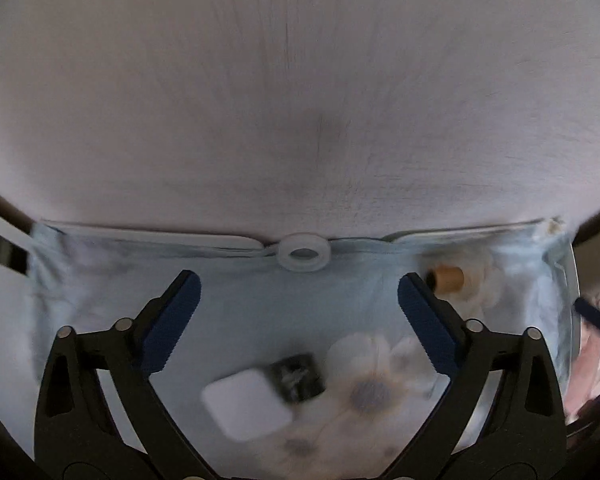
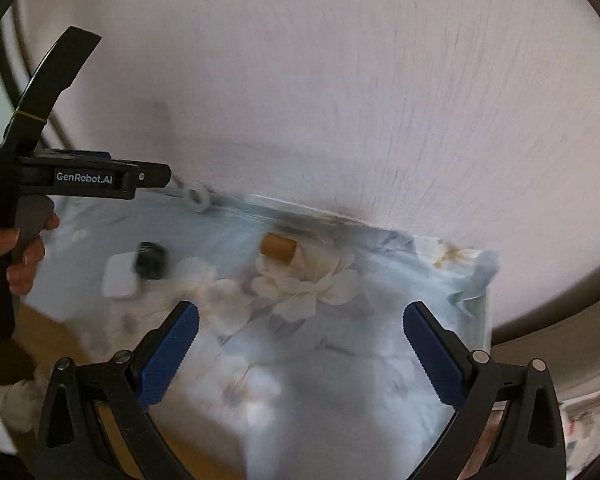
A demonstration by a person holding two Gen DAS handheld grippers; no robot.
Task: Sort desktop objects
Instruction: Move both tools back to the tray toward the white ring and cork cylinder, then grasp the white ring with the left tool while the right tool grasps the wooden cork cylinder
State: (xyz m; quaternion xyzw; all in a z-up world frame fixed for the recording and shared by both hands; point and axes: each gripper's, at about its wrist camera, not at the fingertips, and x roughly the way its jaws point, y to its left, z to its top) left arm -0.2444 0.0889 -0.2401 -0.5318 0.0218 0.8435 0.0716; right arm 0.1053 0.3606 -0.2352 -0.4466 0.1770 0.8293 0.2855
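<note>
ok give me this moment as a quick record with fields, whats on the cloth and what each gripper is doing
surface: floral blue cloth against a pale wall
white square case: on the cloth, touching the black item
black item: small, blurred, type unclear
brown cylinder: lying on its side near the wall
white ring: at the cloth's far edge
left gripper: jaws open, empty, above the case
right gripper: jaws open, empty

A pale, pinkish-white wall point(image 1: 300, 80) fills the upper part of both my views, faintly streaked and softly lit. Below it lies a light blue flowered cloth point(image 2: 320, 360) over the table. At lower left of my right view, brown floor point(image 2: 48, 344) shows.
</note>
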